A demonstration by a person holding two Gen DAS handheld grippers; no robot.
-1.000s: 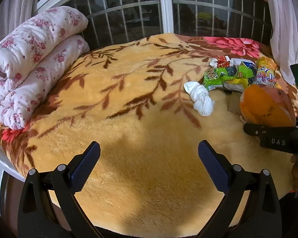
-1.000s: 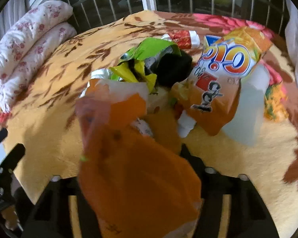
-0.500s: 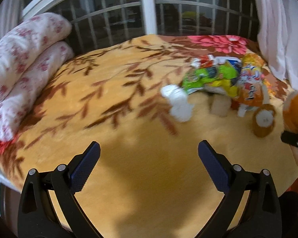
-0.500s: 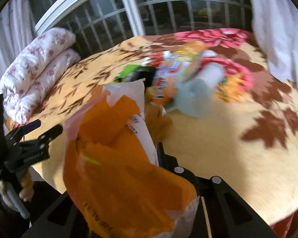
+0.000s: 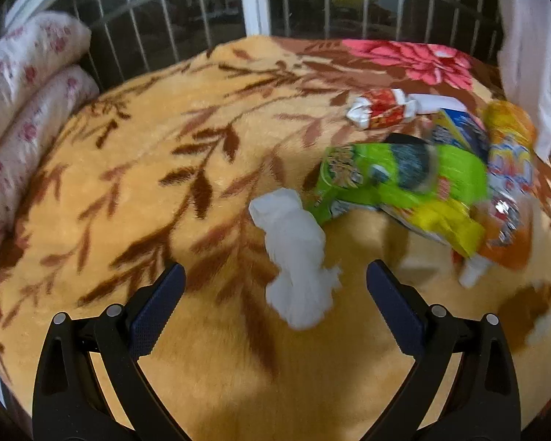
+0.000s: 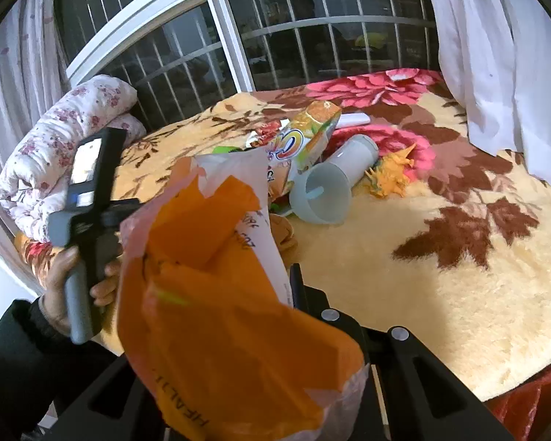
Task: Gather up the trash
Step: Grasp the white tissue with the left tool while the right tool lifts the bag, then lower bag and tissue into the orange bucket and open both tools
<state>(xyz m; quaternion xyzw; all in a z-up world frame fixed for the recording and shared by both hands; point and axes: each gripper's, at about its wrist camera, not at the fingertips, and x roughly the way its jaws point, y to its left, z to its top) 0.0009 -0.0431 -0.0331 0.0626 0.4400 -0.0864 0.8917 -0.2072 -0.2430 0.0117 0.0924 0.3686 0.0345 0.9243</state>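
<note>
Left gripper (image 5: 275, 286) fingers apart, empty, hovering over bed (image 5: 128, 183); white tissue wad (image 5: 294, 253) between them. Right gripper (image 6: 290, 294) fingers clamped on orange bag (image 6: 216, 294). Advice: lower squarely, pinch wad mid-body, avoid snagging blanket pile.

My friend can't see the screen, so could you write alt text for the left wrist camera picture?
Open left gripper with its dark jaws spread over a crumpled white tissue on a yellow leaf-patterned blanket. Beyond the tissue lie a green snack bag and other wrappers; a folded floral quilt sits left, by a barred window.
</note>
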